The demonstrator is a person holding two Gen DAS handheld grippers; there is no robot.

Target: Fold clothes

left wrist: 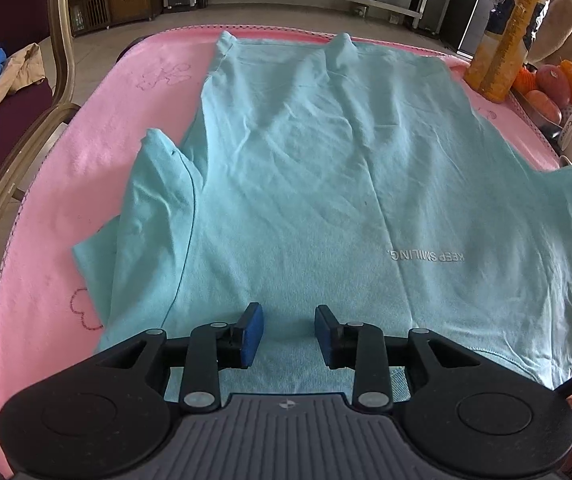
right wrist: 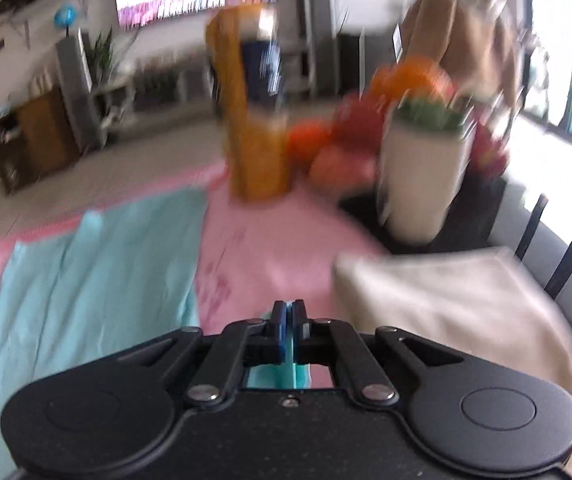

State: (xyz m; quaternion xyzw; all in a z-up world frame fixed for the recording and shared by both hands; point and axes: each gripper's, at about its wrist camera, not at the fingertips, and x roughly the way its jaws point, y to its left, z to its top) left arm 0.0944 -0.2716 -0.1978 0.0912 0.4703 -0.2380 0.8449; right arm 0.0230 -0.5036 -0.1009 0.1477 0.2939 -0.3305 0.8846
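A light blue T-shirt [left wrist: 326, 184] lies spread flat on a pink cloth [left wrist: 57, 216] that covers my worktop, its neck end nearest me and its hem at the far edge. My left tool [left wrist: 289, 334] hangs just above the collar area with its blue pads partly apart and nothing between them; shirt fabric shows in the gap. One sleeve [left wrist: 153, 200] lies folded out to the left, with bare pink cloth beyond it up to the worktop's edge. On the right, a juice bottle [left wrist: 514, 28] and a pile of fruit [left wrist: 558, 84] crowd the far corner. My right tool [right wrist: 288, 330] appears only in its own blurred view: its pads are closed on a strip of blue fabric, at the shirt's right side. That view alone shows a folded cream cloth [right wrist: 454, 312] just right of the tool and a white pot [right wrist: 422, 184] beside the fruit.
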